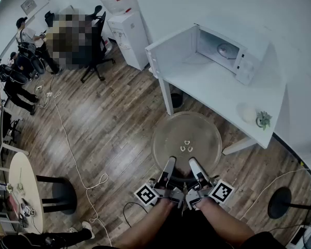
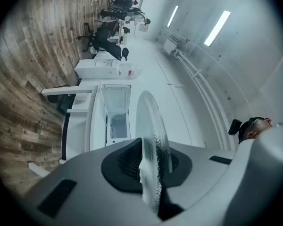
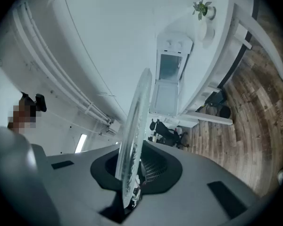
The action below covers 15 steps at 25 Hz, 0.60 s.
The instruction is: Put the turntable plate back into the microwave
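Left tool (image 1: pixel 170 162), right tool (image 1: pixel 193 162) clamp plate (image 1: pixel 186 128) (rim).

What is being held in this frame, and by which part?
The glass plate is held. The left claw and the right claw each clamp its near rim, side by side.

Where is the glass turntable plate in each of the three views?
Head view: glass turntable plate, lower centre, seen flat.
Left gripper view: plate edge-on, centre, clamped between the jaws.
Right gripper view: plate edge-on, just left of centre, clamped likewise.
Shared landmark: the open microwave beyond it.
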Each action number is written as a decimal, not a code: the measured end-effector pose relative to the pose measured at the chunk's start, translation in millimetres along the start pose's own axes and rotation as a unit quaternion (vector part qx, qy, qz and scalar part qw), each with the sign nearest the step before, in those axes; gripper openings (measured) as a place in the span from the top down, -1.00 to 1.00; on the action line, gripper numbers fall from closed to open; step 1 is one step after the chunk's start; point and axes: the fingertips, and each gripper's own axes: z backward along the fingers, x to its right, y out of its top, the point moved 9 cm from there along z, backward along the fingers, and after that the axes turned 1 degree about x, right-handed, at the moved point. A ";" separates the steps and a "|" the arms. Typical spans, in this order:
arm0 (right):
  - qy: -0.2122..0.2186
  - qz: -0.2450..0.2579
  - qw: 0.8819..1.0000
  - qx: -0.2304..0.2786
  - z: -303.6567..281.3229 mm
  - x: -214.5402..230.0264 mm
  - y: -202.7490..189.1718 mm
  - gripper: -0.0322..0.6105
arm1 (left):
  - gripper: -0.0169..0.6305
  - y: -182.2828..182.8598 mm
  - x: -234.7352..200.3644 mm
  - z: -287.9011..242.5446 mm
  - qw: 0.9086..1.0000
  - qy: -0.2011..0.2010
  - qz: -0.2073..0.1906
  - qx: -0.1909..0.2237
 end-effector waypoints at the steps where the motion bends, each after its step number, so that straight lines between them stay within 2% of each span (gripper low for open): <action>1: -0.001 0.000 1.000 0.000 -0.3 0.6 0.1 0.73 | 0.81 -0.4 -0.3 0.0 1.000 0.002 -0.001 0.000; 7: -0.001 -0.002 1.000 0.007 -7.0 3.3 -1.3 0.73 | 0.81 6.3 -2.7 -3.8 1.000 0.001 -0.013 -0.004; 15: -0.005 0.006 1.000 0.028 -35.5 9.8 0.8 0.72 | 0.81 31.7 -11.4 -27.4 1.000 0.000 -0.006 -0.026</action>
